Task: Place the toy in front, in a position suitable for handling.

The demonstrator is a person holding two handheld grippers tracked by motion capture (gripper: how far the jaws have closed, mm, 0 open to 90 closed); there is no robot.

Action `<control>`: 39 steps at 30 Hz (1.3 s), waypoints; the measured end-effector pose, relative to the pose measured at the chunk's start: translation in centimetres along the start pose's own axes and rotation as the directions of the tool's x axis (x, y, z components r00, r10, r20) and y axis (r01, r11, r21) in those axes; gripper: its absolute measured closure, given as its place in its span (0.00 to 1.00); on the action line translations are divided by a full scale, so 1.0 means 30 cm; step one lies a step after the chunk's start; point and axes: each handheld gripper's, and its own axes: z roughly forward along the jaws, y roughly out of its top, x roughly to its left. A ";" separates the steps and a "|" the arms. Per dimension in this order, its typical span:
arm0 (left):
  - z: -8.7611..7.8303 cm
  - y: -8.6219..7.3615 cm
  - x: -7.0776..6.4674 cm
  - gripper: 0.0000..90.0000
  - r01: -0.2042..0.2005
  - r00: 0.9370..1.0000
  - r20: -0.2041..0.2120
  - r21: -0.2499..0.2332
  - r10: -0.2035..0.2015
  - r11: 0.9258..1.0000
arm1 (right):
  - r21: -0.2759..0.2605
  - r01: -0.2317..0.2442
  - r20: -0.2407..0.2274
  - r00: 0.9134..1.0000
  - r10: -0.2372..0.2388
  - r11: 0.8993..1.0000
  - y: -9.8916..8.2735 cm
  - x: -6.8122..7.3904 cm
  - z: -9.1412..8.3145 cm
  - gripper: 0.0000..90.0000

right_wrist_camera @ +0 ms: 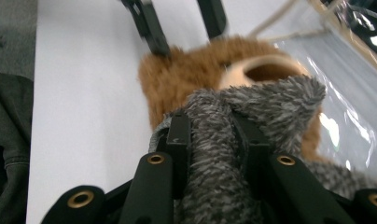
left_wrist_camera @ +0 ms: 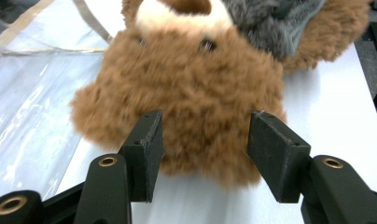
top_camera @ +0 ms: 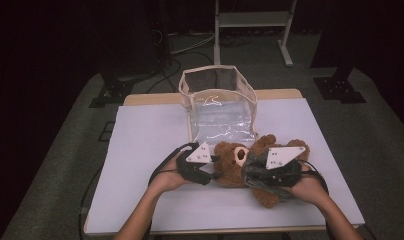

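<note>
Table (top_camera: 140, 150): a white top is seen, lit against a dark room, with the person's forearms entering from the near edge.

Bear (top_camera: 233, 164): a brown plush bear is laid on its back on the table, near the front edge and right of centre, just in front of the bag. Its head is turned toward the left gripper; a pale muzzle is seen in the left gripper view (left_wrist_camera: 177, 14).

Cloth (right_wrist_camera: 252, 107): a grey knitted, fuzzy garment is draped over the bear's body, up to just below the muzzle; in the high view it is seen under the right gripper (top_camera: 257, 172).

Left gripper (left_wrist_camera: 203, 149): it is held level at the bear's head. The jaws are set partly apart, one on each side of the crown; the fur is reached by the pads, but whether it is pressed cannot be told. It is seen at the left of the bear in the high view (top_camera: 212, 167).

Right gripper (right_wrist_camera: 210, 135): its jaws are closed narrowly on a fold of the cloth, which is pinched between the pads and bunched up toward the camera.

Bag (top_camera: 217, 102): a clear plastic bag with a beige rim is stood open behind the bear, its front wall just beside the bear's head and raised paw.

Cables: a black cable is trailed from each gripper across the table.
</note>
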 end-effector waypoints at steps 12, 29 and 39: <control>-0.050 -0.054 -0.005 0.49 0.034 0.999 -0.004 -0.005 -0.034 0.999 | -0.027 0.112 -0.031 0.993 -0.112 0.993 0.172 0.054 0.041 0.78; -0.090 -0.063 0.002 0.47 0.036 0.999 -0.014 -0.024 -0.037 0.999 | 0.075 0.159 -0.100 0.983 -0.151 0.984 0.254 0.043 0.165 0.78; -0.116 -0.072 0.007 0.46 0.050 0.998 -0.028 -0.030 -0.051 0.998 | 0.081 0.159 -0.072 0.986 -0.153 0.984 0.186 0.065 0.089 0.78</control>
